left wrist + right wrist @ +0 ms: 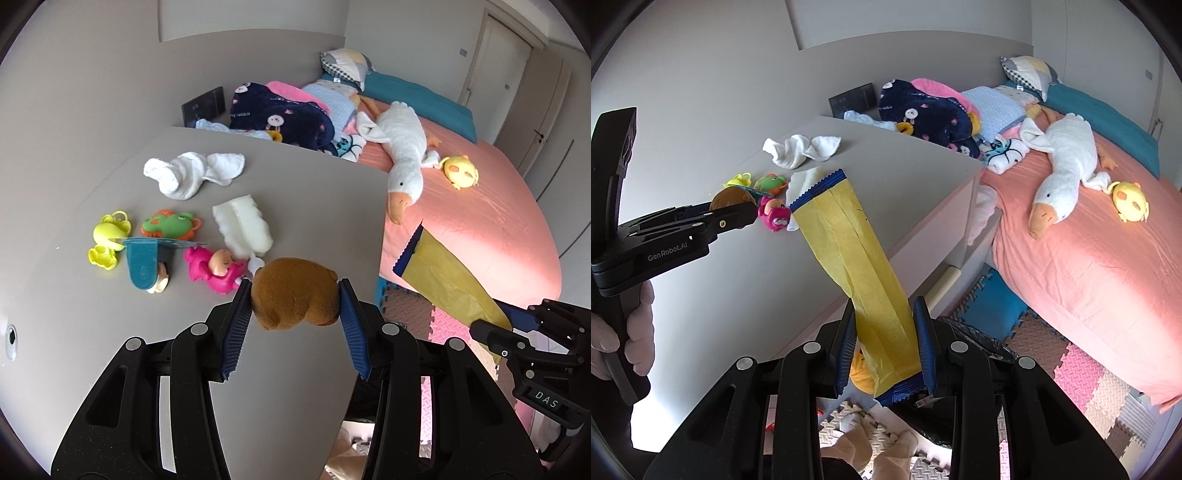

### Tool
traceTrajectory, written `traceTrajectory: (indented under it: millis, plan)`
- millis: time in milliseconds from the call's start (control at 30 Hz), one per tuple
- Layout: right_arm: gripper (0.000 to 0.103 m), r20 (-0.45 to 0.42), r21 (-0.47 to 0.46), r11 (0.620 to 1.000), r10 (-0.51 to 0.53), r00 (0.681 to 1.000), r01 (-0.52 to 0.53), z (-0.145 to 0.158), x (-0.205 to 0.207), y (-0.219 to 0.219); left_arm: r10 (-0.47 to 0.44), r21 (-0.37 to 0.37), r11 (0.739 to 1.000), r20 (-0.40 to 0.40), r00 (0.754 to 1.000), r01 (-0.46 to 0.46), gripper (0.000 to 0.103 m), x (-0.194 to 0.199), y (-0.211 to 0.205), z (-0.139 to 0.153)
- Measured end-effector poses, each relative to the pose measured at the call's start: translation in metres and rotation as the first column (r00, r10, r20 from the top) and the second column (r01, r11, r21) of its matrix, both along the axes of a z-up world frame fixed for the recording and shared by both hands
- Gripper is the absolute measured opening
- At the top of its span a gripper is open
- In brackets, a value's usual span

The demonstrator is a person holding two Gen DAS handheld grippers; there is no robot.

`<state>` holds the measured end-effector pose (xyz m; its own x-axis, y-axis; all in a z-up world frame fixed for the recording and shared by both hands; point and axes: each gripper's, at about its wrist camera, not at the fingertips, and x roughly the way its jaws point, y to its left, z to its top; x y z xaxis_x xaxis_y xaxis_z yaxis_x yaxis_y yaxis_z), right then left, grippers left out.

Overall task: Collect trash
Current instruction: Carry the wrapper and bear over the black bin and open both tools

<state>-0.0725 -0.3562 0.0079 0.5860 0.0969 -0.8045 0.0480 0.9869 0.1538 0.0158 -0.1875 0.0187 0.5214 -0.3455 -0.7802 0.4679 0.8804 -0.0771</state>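
Two matching sets of black handheld tongs

Both the left tongs (295, 291) and right tongs (886, 328) have chunky matte black arms with round silver rivets and ribbed blue pads (236, 328). White "GenRobot.AI" lettering on one side, "DAS" on the other; a bare hand (624, 332) wraps the handle.

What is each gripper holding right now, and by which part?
The left gripper pinches a brown plush toy across its two sides. The right gripper clamps a yellow wrapper with blue ends by its side edges, near its lower end.
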Motion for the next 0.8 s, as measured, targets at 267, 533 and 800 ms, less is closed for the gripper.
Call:
traceTrajectory:
  millis: [267,533,800]
  plan:
    - [0.032,0.006,-0.003,0.997,-0.082,0.997,0.082,0.002,-0.025,-0.031,-0.096,0.003,0.995,0.004,0.995,0.096,0.046,-0.013,-0.043,0.001]
    - [0.032,0.009,-0.005,0.987,-0.163,0.987,0.163,0.003,-0.043,-0.060,-0.195,0.004,0.981,-0.003,0.981,0.195,0.046,-0.025,-0.083,0.002]
    - [0.032,0.020,0.001,0.968,-0.251,0.968,0.251,0.006,-0.065,-0.087,-0.306,-0.002,0.952,-0.009,0.952,0.306,0.046,-0.039,-0.122,0.004]
